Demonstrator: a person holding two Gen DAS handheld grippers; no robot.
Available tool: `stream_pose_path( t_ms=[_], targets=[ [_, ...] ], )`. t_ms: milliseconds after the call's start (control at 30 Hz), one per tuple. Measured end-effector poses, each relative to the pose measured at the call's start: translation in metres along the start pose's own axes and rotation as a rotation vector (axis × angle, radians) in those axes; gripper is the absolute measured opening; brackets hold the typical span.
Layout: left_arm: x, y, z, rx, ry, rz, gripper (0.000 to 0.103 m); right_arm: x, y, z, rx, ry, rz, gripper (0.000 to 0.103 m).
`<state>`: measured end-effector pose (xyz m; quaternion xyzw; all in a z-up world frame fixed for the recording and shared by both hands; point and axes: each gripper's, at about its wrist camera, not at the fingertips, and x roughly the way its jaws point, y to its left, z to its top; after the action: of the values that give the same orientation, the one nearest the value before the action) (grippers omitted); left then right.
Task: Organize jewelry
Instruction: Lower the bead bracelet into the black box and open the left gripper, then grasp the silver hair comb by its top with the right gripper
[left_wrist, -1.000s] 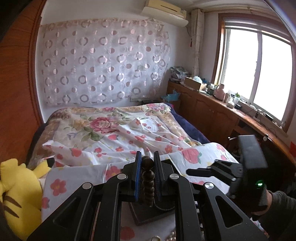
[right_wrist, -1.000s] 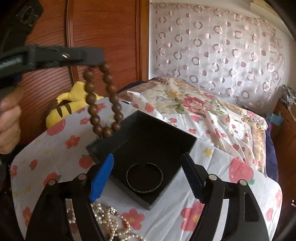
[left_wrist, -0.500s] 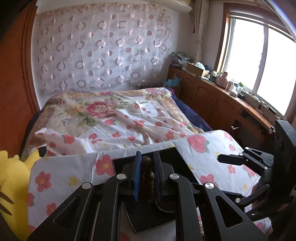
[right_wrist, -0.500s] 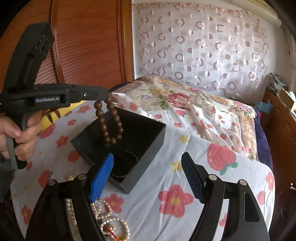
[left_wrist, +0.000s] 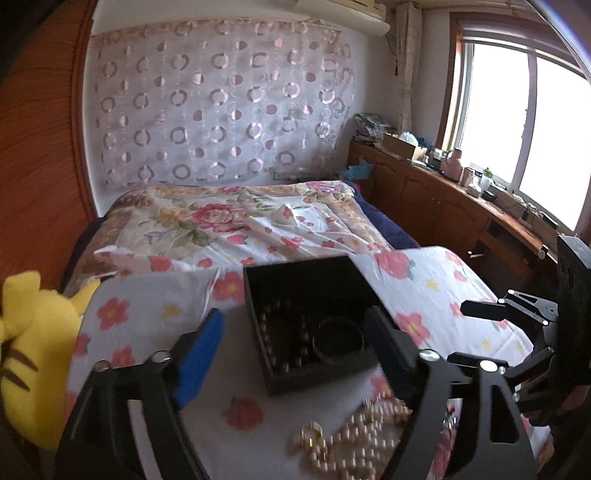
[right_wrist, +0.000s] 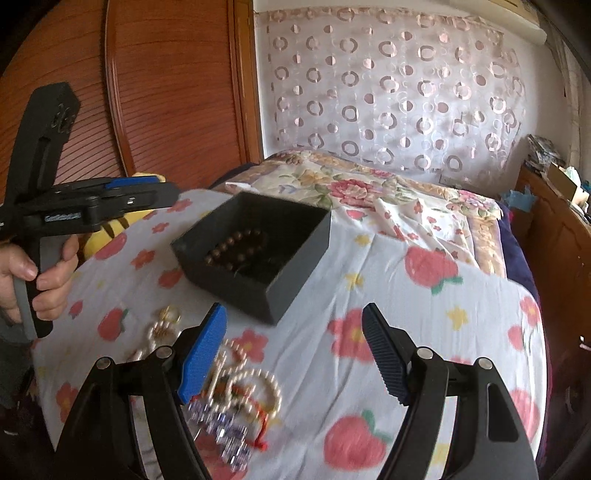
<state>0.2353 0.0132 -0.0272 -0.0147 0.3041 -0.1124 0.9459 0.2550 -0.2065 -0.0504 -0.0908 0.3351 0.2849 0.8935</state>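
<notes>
Flowery bedsheet (right_wrist: 369, 332) covering the surface. Left gripper (left_wrist: 295, 343) has just been opening, nothing between its jaws; right gripper (right_wrist: 295, 347) is hanging released too. Wooden bead bracelet (left_wrist: 284, 339) is lying in the black box (right_wrist: 295, 273), pearls (right_wrist: 251, 384) sitting nearer.

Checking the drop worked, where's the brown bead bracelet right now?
In both wrist views the brown bead bracelet lies inside the black box, beside the dark bangle.

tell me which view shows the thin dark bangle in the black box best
The left wrist view. It looks down into the black box, so the dark bangle shows as a whole ring beside the wooden bead bracelet. In the right wrist view the box is seen from lower: only a faint arc of the bangle shows.
</notes>
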Motion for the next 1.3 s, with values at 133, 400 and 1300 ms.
stream_pose_path(
  t_ms=[133, 400, 1300],
  targets=[
    [-0.018, 0.000, -0.028, -0.016, 0.006, 0.016, 0.085, -0.009, 0.007, -0.020, 0.011, 0.019, -0.001, 0.078],
    [-0.040, 0.000, -0.071, -0.050, 0.039, 0.024, 0.086, -0.023, 0.023, -0.055, 0.024, 0.048, 0.000, 0.074],
    [-0.094, -0.021, -0.126, -0.018, 0.037, 0.038, 0.086, -0.003, 0.060, -0.083, 0.130, 0.171, 0.060, 0.065]
  ],
)
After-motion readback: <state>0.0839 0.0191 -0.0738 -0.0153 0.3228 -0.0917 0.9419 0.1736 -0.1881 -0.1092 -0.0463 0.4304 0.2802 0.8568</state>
